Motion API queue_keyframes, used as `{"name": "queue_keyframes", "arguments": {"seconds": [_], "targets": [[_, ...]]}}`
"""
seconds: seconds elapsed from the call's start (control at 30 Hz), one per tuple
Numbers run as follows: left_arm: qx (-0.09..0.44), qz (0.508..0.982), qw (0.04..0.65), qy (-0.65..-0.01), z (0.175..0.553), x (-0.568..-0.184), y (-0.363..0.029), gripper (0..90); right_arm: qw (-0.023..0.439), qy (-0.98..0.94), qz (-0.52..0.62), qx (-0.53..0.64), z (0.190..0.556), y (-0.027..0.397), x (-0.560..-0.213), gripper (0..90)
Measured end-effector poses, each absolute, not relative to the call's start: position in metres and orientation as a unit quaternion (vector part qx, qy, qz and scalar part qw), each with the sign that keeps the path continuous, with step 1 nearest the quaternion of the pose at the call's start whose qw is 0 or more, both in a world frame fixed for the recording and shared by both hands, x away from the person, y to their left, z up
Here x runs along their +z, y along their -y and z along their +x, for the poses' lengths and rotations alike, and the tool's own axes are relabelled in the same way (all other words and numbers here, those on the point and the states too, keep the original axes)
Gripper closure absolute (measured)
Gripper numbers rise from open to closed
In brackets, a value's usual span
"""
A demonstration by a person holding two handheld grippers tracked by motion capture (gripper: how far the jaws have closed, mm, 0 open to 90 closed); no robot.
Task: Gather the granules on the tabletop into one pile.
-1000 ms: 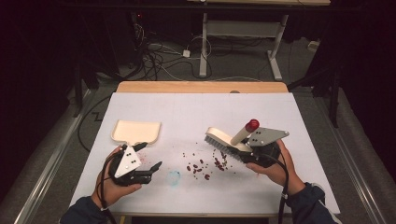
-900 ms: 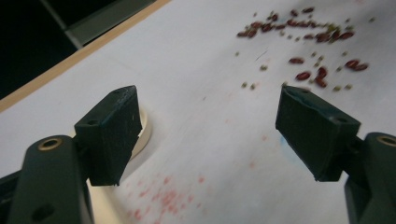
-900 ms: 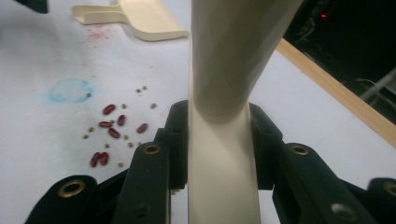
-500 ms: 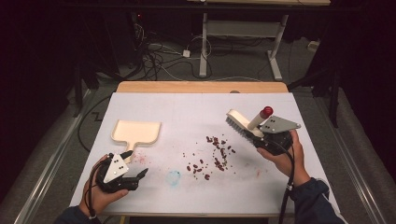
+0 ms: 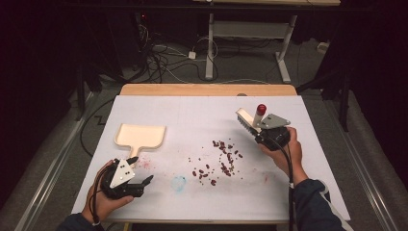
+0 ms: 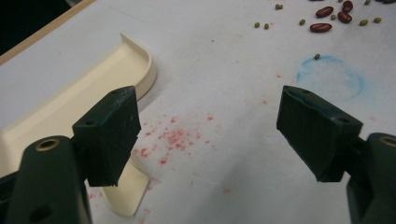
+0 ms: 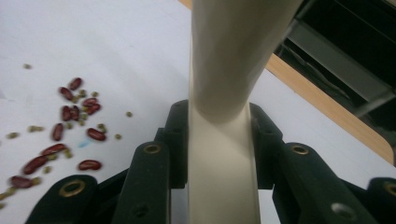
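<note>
The left gripper (image 5: pixel 142 171) is resting low on the white table (image 5: pixel 192 115) at about seven o'clock in the high view, with its jaws standing wide and nothing between them. In the left gripper view its left pad (image 6: pixel 109 135) is hanging just over the dustpan's stub handle, not visibly touching it. The dustpan (image 5: pixel 139 136) is lying flat just beyond this gripper, toward twelve o'clock from it, its open tray pointing away from the person. Faint red specks are dotting the table between the jaws, and a pale blue ring (image 5: pixel 179 183) is showing at about three o'clock from the gripper.

The beans (image 5: pixel 221 159), dark red ones mixed with small green ones, are lying scattered near the table's middle, well apart from the dustpan and at about eight o'clock from the right gripper.

The right gripper (image 5: pixel 260 134) is hovering at about three o'clock in the high view, its jaws clamping the cream handle of the brush (image 5: pixel 246 120). In the right gripper view the handle (image 7: pixel 224 140) is running straight up between the jaws. The bristled head is pointing toward ten o'clock, clear of the beans, and the handle's red end (image 5: pixel 261 109) is sticking up behind it.
</note>
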State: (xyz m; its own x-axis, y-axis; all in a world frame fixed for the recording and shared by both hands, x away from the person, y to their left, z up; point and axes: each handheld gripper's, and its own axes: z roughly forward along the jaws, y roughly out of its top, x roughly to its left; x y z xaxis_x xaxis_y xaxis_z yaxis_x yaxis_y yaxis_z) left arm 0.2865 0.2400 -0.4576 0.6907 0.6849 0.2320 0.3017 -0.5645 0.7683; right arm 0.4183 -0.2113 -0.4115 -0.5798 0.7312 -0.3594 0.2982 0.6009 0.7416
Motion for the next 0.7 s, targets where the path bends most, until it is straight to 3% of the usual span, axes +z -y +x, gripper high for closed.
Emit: {"name": "queue_keyframes", "arguments": {"seconds": [0.3, 0.7], "targets": [[0.259, 0.851, 0.356, -0.287, 0.289, -0.459, -0.236, 20.6, 0.338, -0.845, 0.291, 0.294, 0.427, 0.185, -0.430, 67.4], [0.255, 0.855, 0.353, -0.282, 0.289, -0.459, -0.235, 20.6, 0.309, -0.877, 0.203, 0.305, 0.396, 0.139, -0.442, 67.2]]}}
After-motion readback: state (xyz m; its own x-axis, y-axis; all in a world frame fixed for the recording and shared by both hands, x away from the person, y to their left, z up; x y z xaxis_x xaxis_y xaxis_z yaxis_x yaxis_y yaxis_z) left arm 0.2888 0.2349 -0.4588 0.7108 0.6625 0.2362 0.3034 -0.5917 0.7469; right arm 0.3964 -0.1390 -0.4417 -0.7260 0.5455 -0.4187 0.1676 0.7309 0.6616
